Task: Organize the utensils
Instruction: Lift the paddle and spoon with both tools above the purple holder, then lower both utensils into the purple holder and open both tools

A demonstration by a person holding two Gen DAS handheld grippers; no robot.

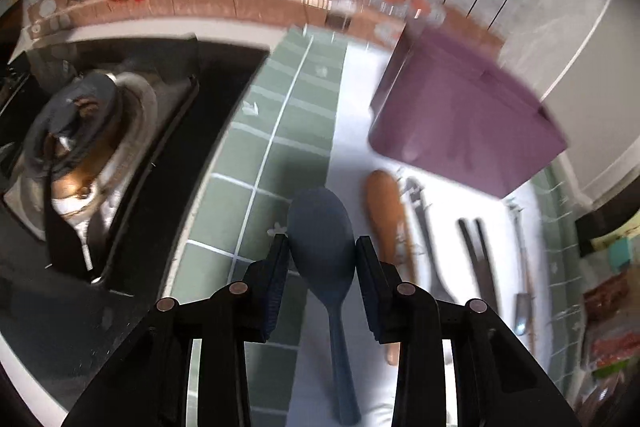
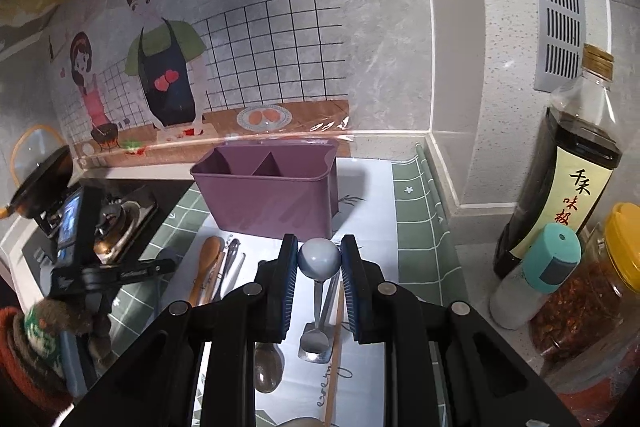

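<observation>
Left wrist view, from the left of the frame: blurred gas burner, steel ring under a dark cap, set in black glass. Then a green checked mat with white lines and a white panel down its middle.

Left gripper tilted steeply down over the mat, black arms reaching up from the bottom edge. Ribbed pads half apart, flanking the oval head of a matte blue rice paddle, handle running down between the arms. Pads right at both edges of the head; cannot tell through the blur whether pressing.

Just right of that, a smooth wooden spoon, then slim metal pieces lying in a row. Upper right, a boxy purple plastic caddy, well apart from the paddle.

Right wrist view: caddy at centre, open-topped, divided inside, against the illustrated wall. Below it, right gripper angled gently downward, pads clamped on the pale round knob of a ball-handled spoon, thin steel stem and shiny bowl trailing toward the lens. Far right, a dark sauce bottle.
</observation>
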